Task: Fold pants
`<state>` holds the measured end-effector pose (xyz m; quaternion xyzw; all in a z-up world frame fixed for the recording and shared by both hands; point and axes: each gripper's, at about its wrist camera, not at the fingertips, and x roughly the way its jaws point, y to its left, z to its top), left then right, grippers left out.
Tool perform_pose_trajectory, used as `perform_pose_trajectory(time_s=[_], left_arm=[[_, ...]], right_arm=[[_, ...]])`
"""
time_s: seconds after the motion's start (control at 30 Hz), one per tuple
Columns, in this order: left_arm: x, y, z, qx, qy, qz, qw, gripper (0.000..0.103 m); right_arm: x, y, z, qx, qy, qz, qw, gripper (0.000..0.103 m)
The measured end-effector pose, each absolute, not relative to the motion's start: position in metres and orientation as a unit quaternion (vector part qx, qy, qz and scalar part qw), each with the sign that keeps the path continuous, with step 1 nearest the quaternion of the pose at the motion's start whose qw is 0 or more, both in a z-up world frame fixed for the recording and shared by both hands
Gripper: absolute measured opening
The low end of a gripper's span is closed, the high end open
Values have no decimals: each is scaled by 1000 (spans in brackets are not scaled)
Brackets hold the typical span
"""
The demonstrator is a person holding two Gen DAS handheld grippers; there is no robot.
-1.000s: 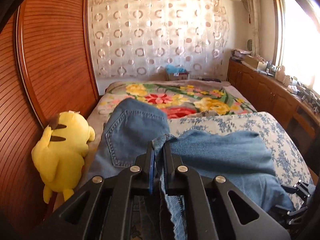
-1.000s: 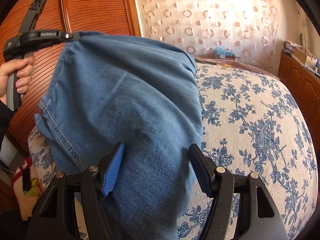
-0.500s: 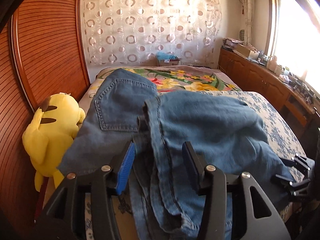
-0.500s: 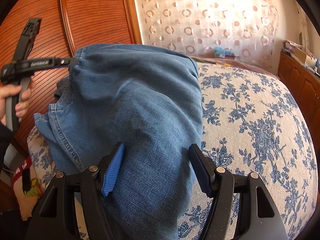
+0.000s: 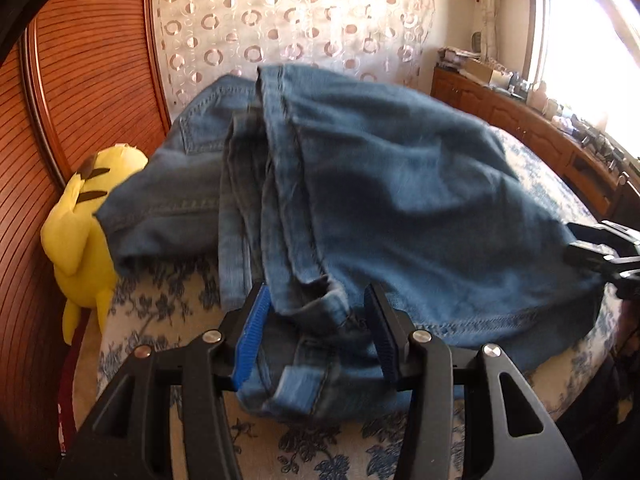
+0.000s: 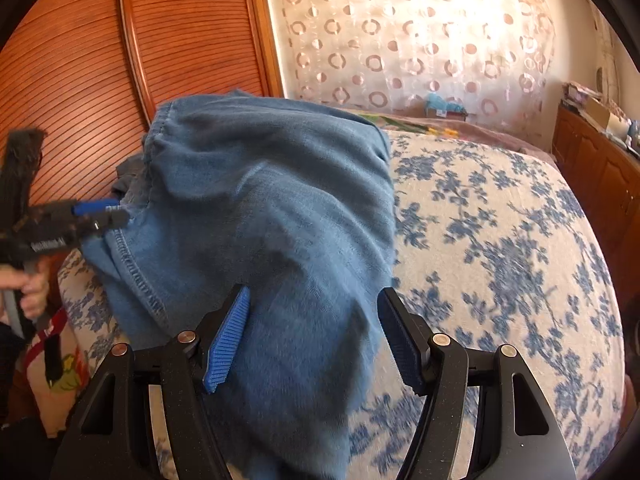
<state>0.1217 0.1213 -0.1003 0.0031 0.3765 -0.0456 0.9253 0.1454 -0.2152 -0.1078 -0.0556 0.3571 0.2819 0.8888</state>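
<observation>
Pants [image 5: 400, 200]: blue denim, bunched in a loose heap on the floral bedspread [image 6: 500, 240], filling the centre of the left wrist view and the left and centre of the right wrist view. Part-folded at best; layers overlap unevenly, and a back pocket shows at upper left of the left view.

Handling, as judged: soft and limp but fairly heavy for cloth. It will sag and drag, not slide. Thick seams and the stitched hem give firm purchase; best taken at a hem or waistband corner, several layers together.

Left gripper [image 5: 318, 336], lower centre: jaws have just been opening and now stand half apart, a hemmed fold lying loose between the pads, not pinched.

Right gripper [image 6: 314, 340], lower centre of its view: jaws wide, denim draped between them, pads clear of it.

Outward: yellow plush toy [image 5: 80, 232] at left edge, beside the ribbed wooden panel [image 5: 80, 80]. Patterned curtain [image 6: 420, 40] at top.
</observation>
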Motion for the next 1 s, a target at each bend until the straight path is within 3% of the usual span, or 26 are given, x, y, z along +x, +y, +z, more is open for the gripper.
perform_pose_trajectory(time_s=[0.2, 0.33, 0.47, 0.53, 0.83, 1.0], left_arm=[[117, 122, -112, -3, 379, -42, 924, 49], [117, 121, -116, -1, 383, -39, 923, 49], [116, 121, -117, -3, 382, -41, 923, 49], [116, 121, -117, -5, 383, -41, 923, 49], [116, 124, -119, -7, 383, -51, 922, 51], [114, 126, -123, -9, 374, -52, 926, 51]], right_arm=[[130, -227, -103, -51, 375, 285, 881, 67], [123, -226, -111, -53, 398, 294, 867, 57], [118, -226, -112, -50, 404, 308, 860, 19], [111, -225, -106, -51, 395, 316, 861, 11], [83, -223, -85, -54, 397, 329, 855, 9], [88, -234, -82, -47, 390, 312, 865, 20]])
